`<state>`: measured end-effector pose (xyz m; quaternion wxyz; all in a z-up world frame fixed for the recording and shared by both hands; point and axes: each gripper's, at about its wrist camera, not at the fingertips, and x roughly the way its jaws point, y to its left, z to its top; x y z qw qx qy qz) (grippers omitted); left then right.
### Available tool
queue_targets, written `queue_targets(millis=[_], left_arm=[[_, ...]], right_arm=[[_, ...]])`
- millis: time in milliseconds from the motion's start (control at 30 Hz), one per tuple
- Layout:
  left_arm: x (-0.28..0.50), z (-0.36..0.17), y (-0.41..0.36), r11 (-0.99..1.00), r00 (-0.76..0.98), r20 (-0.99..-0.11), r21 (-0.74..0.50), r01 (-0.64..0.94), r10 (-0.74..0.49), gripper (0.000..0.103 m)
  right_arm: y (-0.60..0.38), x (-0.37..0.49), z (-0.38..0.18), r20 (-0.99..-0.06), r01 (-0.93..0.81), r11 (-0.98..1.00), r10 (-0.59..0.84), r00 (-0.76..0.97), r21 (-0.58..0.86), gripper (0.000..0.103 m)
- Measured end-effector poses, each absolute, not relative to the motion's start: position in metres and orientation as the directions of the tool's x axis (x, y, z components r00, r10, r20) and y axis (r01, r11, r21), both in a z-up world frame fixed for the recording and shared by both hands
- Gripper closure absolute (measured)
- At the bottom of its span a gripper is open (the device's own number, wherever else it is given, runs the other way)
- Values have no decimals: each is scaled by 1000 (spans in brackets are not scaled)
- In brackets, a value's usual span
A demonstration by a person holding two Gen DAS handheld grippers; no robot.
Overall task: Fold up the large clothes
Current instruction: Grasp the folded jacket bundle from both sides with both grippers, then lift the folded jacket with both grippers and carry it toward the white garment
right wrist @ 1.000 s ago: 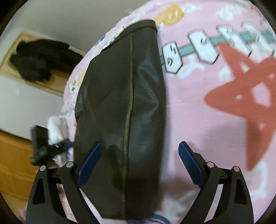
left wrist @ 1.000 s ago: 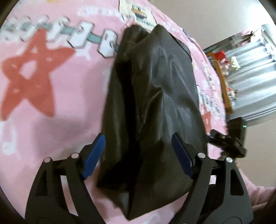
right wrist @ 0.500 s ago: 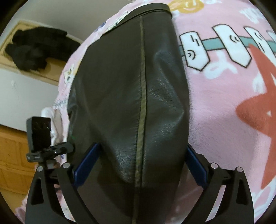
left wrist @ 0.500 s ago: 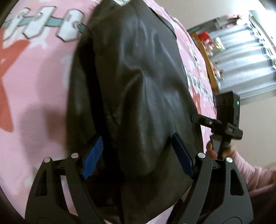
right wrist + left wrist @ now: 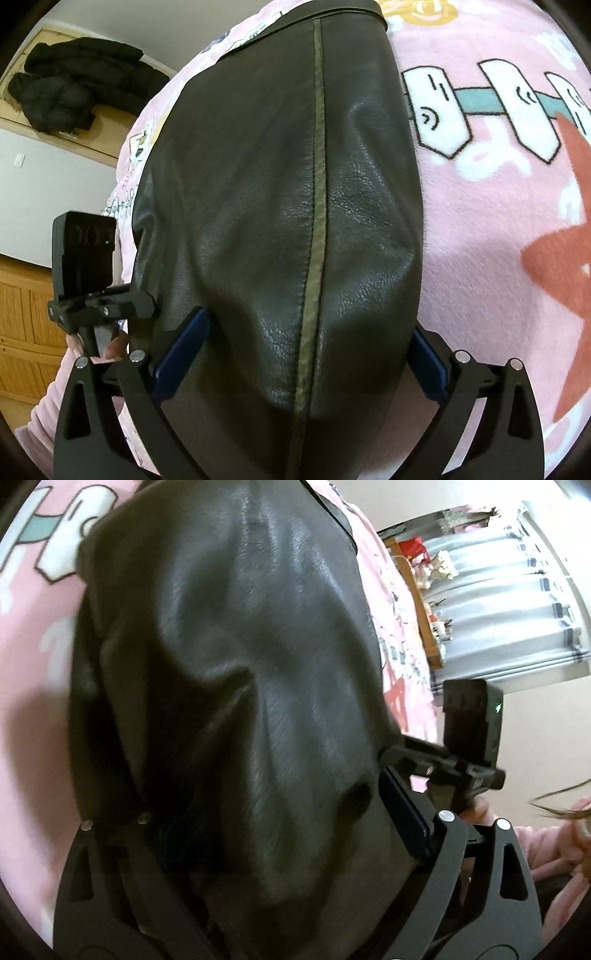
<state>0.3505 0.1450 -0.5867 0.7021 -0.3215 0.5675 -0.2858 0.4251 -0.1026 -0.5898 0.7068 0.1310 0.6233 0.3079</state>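
Both the left tongs (image 5: 284,830) and right tongs (image 5: 303,354) stand spread around the near edge of the black jacket (image 5: 280,206), with bare pink blanket (image 5: 480,240) beyond the right tongs' right finger.

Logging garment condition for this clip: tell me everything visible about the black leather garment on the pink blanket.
The black leather garment looks like grained, slightly glossy leather, folded into a long narrow bundle. A raised olive-toned seam runs lengthwise down its top, and soft creases dent the surface. It lies on the pink blanket. Its near end sits between the spread fingers of both the left gripper and the right gripper, covering the left gripper's left pad; actual contact cannot be told.
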Motion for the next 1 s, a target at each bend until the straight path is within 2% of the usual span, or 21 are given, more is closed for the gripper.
queue_targets(millis=[200, 333, 500, 700, 767, 867, 1000], left_arm=[[355, -583, 133, 591, 199, -575, -806, 28, -794, 12], [353, -586, 114, 683, 143, -668, -722, 111, -730, 12], [349, -581, 102, 731, 147, -717, -656, 188, -681, 7], [351, -577, 85, 805, 159, -790, -573, 154, -593, 7], [354, -577, 90, 801, 170, -783, -585, 124, -598, 11], [356, -577, 104, 769, 191, -748, -636, 62, -635, 24], [352, -575, 115, 731, 212, -710, -682, 35, -672, 41]], right_arm=[[-97, 430, -596, -785, -273, 758, 619, 15, 592, 7], [-90, 434, -603, -780, -302, 740, 625, -22, 601, 6], [-85, 439, -608, -778, -290, 734, 625, -65, 614, 6], [-92, 442, -614, -760, -275, 723, 648, -46, 633, 6], [-92, 441, -613, -765, -260, 735, 643, -28, 627, 6], [-94, 440, -611, -771, -269, 741, 636, -10, 615, 6], [-91, 429, -599, -781, -303, 747, 624, 13, 592, 15]])
